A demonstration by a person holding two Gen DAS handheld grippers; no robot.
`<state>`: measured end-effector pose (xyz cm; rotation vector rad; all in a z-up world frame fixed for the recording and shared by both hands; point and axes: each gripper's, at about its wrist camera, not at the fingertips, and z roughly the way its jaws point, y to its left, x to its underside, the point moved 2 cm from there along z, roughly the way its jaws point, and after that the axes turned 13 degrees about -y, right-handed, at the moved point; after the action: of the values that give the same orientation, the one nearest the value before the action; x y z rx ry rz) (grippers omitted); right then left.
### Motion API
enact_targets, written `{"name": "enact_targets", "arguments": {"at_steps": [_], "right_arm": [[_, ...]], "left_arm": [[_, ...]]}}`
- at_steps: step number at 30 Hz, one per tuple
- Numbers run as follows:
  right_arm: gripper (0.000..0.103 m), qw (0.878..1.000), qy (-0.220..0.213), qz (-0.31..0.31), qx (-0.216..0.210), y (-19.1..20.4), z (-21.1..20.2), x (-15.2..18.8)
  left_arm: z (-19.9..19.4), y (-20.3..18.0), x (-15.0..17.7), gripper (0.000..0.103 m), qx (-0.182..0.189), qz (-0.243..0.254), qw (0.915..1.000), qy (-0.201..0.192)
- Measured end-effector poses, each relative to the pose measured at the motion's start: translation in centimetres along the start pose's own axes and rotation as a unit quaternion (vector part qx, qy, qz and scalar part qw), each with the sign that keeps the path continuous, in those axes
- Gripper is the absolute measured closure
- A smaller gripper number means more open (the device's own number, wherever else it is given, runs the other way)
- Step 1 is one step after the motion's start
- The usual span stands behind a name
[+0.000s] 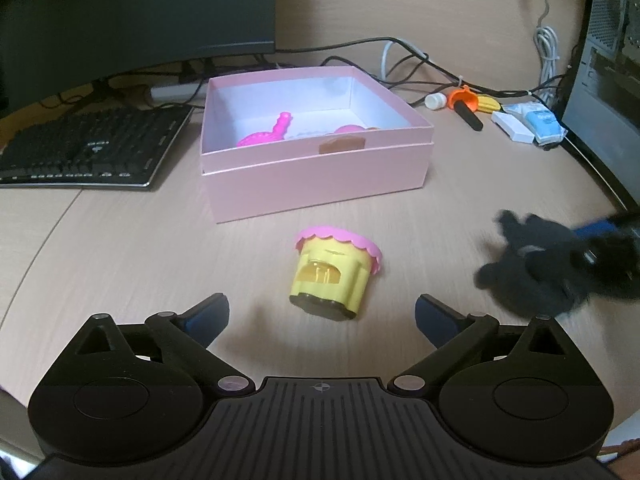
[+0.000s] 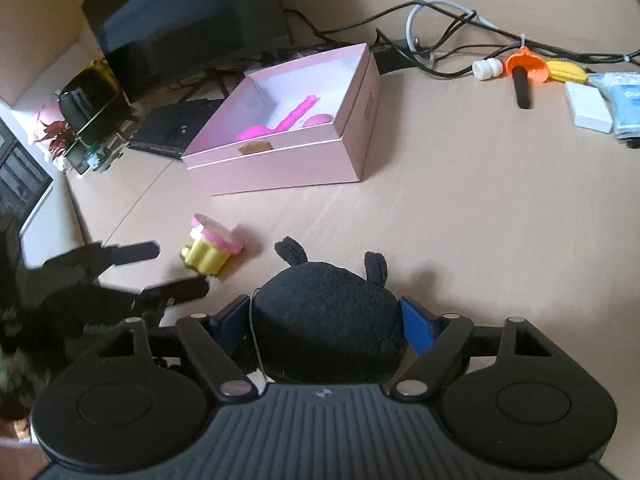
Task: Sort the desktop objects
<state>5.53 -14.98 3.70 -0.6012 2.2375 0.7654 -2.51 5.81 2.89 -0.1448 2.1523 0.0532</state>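
A yellow toy cup with a pink scalloped rim [image 1: 332, 276] lies tipped on the desk, just ahead of my left gripper [image 1: 322, 316]. That gripper is open and its fingers touch nothing. Behind the cup stands an open pink box [image 1: 316, 176] holding a magenta scoop [image 1: 268, 132] and a pink round piece [image 1: 352, 130]. My right gripper [image 2: 324, 316] is shut on a black plush toy [image 2: 328, 332], whose two ears stick out forward. In the left wrist view the plush toy [image 1: 536, 272] is blurred at the right. The right wrist view has the left gripper [image 2: 180, 268] open beside the toy cup [image 2: 212, 248].
A black keyboard [image 1: 92, 148] and a dark monitor [image 1: 136, 12] are left of the box. At the back right lie cables [image 1: 400, 60], a white cap [image 1: 436, 101], an orange tool with a black handle [image 1: 466, 106], a white block [image 1: 514, 126] and a blue pack [image 1: 540, 120].
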Motion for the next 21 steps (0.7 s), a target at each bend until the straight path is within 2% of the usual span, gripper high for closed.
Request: {"name": "enact_targets", "arguments": {"at_steps": [6, 10, 12, 17, 21], "right_arm": [[0.021, 1.000, -0.028, 0.006, 0.007, -0.4, 2.5, -2.1], [0.016, 0.996, -0.074, 0.041, -0.004, -1.6, 0.8, -3.4], [0.014, 0.994, -0.102, 0.041, 0.009, -2.2, -0.4, -3.8], [0.012, 0.988, -0.137, -0.010, 0.065, -2.6, -2.5, -3.6], [0.012, 0.984, -0.141, -0.095, 0.046, 0.4, -3.0, -2.9]], "left_arm": [[-0.2, -0.1, 0.3, 0.001, 0.000, 0.000, 1.0000, 0.004], [-0.2, 0.4, 0.6, 0.001, -0.005, -0.005, 1.0000, 0.003], [0.0, 0.6, 0.8, 0.001, -0.011, -0.005, 0.9999, 0.005], [0.5, 0.7, 1.0, 0.001, -0.007, -0.010, 0.9999, 0.010], [0.2, 1.5, 0.7, 0.001, -0.015, -0.007, 0.9998, 0.007]]}}
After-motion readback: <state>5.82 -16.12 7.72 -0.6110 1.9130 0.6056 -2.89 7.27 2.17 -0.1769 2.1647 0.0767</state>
